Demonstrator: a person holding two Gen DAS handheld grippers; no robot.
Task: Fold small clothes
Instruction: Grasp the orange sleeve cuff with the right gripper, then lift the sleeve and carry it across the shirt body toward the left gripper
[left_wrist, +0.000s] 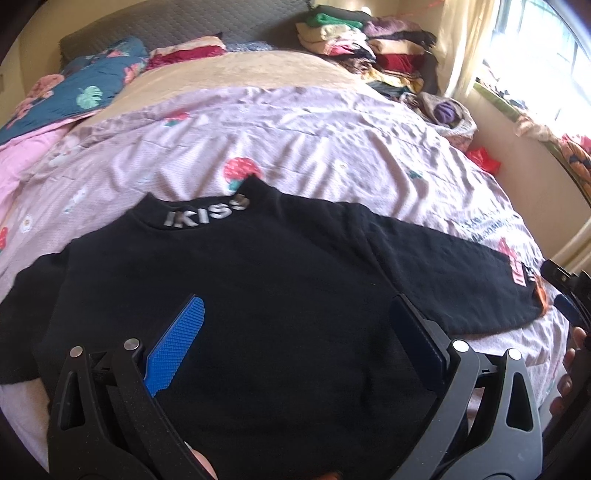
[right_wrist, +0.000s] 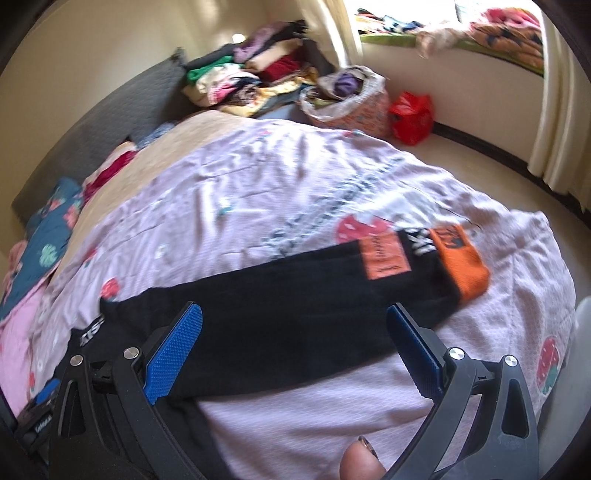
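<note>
Black top (left_wrist: 258, 295) is lying flat for folding; we're hovering both claws wide, left claw (left_wrist: 295, 343) over its body, right claw (right_wrist: 295, 347) toward the three-o'clock sleeve (right_wrist: 295, 295).

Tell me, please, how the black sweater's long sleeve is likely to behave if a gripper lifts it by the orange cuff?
The sleeve lies flat and limp on the bedspread, so it would probably drape and sag. The ribbed orange cuff looks thicker, likely a firmer pinch. Its knit probably drags rather than slides.

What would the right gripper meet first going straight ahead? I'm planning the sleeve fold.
Likely the black sleeve: the open right gripper hangs over it, pointing at its middle. The gap to it is unclear.
</note>
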